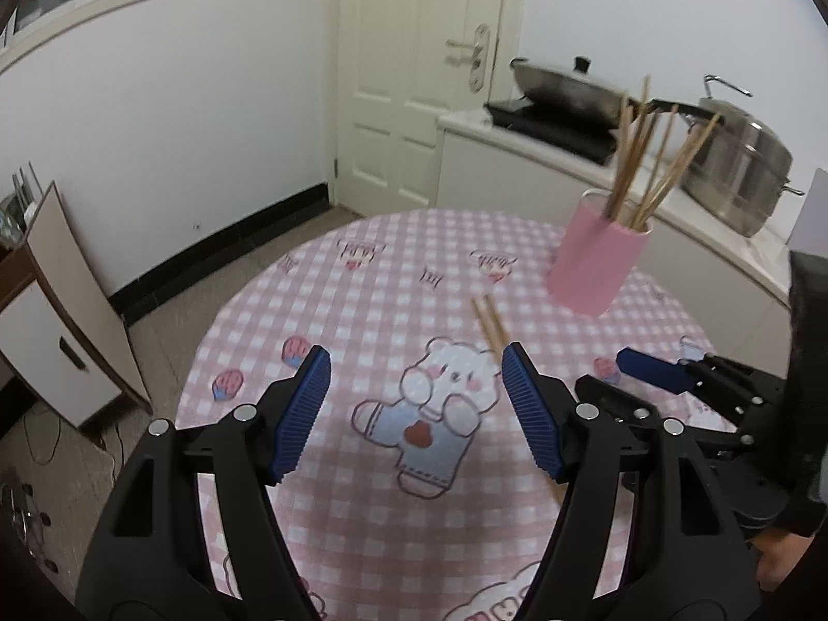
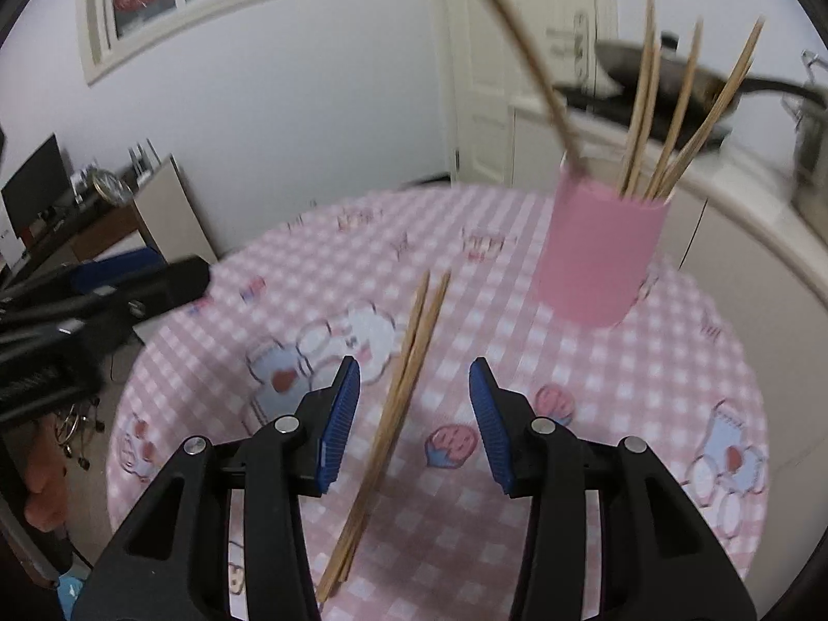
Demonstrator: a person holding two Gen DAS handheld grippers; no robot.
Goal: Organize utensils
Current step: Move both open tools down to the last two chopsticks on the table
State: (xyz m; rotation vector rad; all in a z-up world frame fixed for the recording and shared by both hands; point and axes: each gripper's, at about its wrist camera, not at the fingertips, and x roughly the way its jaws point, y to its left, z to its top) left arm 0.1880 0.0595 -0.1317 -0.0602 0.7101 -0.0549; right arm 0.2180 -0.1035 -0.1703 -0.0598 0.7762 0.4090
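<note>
A pair of wooden chopsticks lies loose on the round table with the pink checked cloth. My right gripper is open just above them, one blue pad on either side, neither touching. The pink cup stands upright at the far right, with several chopsticks leaning in it. My left gripper is open over the bear print with nothing between its pads. The loose chopsticks run behind its right finger, and the pink cup is beyond. One blue finger of my right gripper shows at the right.
Behind the table runs a white counter with a lidded wok on a black hob and a steel pot. A cream door is at the back. A low cabinet stands on the floor at the left.
</note>
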